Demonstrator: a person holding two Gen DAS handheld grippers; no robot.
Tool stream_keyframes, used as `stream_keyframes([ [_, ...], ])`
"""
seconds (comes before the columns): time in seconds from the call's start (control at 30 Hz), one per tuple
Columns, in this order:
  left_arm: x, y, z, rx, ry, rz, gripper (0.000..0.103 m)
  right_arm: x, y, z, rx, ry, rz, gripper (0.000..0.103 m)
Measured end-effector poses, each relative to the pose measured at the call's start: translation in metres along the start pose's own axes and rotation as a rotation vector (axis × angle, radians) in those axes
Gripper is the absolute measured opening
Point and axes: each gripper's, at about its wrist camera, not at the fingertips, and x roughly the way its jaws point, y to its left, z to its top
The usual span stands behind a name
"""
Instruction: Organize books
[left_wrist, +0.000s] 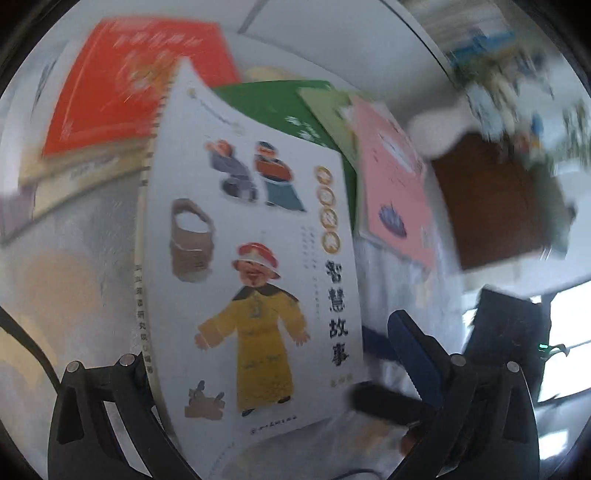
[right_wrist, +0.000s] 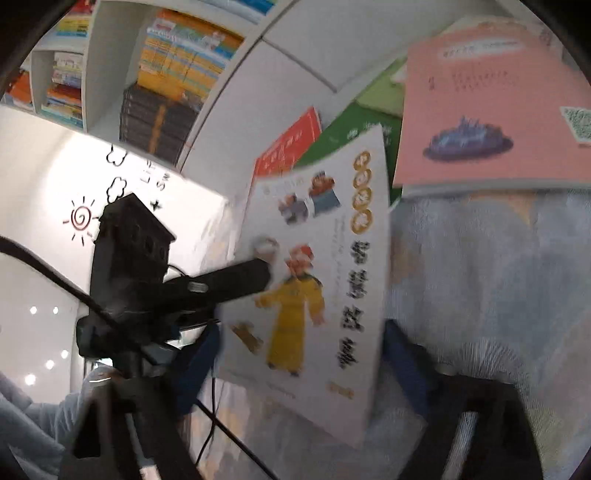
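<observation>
The white book (left_wrist: 255, 258) could slip and flop down. It is big and thin, its cover already bends, and both views are smeared, so I think the hands are moving fast. If a claw pinches only a corner, the page edge may crease. If the book tips over, it could knock into the pink book (right_wrist: 491, 103) just beside it.

The left claw (left_wrist: 264, 339) sits at the bottom of its view. It is wide apart and not pinching. One side is right at the book's spine, and the blue pad (left_wrist: 413, 350) on the other side stands off from the book's edge.

The right claw (right_wrist: 301, 332) has the low end of the book between its two sides. I cannot tell if it is squeezing the book or not.

The white book fills the middle of both views, above a fuzzy pale blue cloth (right_wrist: 480, 277). Its cover shows a man in a yellow robe with a red hat, a brown basket, two small figures, and big dark letters down the right side.

Behind it lie a green book (left_wrist: 280, 107) and a red book (left_wrist: 129, 81). Far off, at the upper left of the right view, a white shelf (right_wrist: 92, 74) is full of books.
</observation>
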Motion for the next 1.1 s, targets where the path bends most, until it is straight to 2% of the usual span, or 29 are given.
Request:
stream_keyframes([
  [0.07, 0.002, -0.006, -0.004, 0.052, 0.007, 0.049, 0.1, 0.005, 0.014, -0.006, -0.108, 0.003, -0.077, 0.077],
  [0.13, 0.0, -0.003, -0.005, 0.024, 0.009, 0.028, 0.099, 0.007, 0.022, -0.01, -0.142, 0.001, -0.118, 0.073],
  [0.2, -0.006, 0.001, -0.006, 0.0, -0.011, 0.022, 0.087, 0.004, 0.021, -0.01, -0.11, -0.015, -0.125, 0.059],
  [0.23, -0.01, 0.001, -0.008, 0.0, -0.03, 0.025, 0.077, 0.003, 0.02, -0.011, -0.099, -0.023, -0.132, 0.056],
  [0.27, -0.016, 0.0, -0.011, 0.009, -0.069, 0.044, 0.072, 0.003, 0.022, -0.012, -0.103, -0.026, -0.147, 0.045],
  [0.3, -0.022, 0.0, -0.014, 0.019, -0.095, 0.06, 0.069, 0.004, 0.026, -0.014, -0.125, -0.025, -0.161, 0.031],
  [0.37, -0.031, 0.001, -0.02, 0.026, -0.118, 0.09, 0.059, 0.009, 0.042, -0.02, -0.214, -0.002, -0.211, 0.021],
  [0.43, -0.042, 0.005, -0.026, 0.028, -0.121, 0.1, 0.058, 0.017, 0.058, -0.031, -0.291, 0.04, -0.227, 0.019],
  [0.5, -0.052, 0.008, -0.031, 0.043, -0.13, 0.106, 0.048, 0.026, 0.073, -0.046, -0.338, 0.087, -0.229, 0.017],
  [0.53, -0.061, 0.01, -0.037, 0.056, -0.139, 0.114, 0.043, 0.028, 0.079, -0.054, -0.331, 0.098, -0.205, 0.017],
  [0.63, -0.075, 0.012, -0.048, 0.065, -0.152, 0.118, 0.038, 0.03, 0.09, -0.069, -0.289, 0.108, -0.174, 0.017],
  [0.77, -0.094, 0.016, -0.072, 0.054, -0.203, 0.234, 0.024, 0.035, 0.108, -0.084, -0.303, 0.135, -0.164, 0.017],
  [0.93, -0.123, 0.038, -0.102, -0.04, -0.248, 0.313, 0.021, 0.042, 0.135, -0.097, -0.357, 0.143, -0.148, 0.017],
  [1.1, -0.16, 0.06, -0.124, -0.118, -0.294, 0.337, 0.021, 0.051, 0.165, -0.102, -0.396, 0.151, -0.088, 0.017],
])
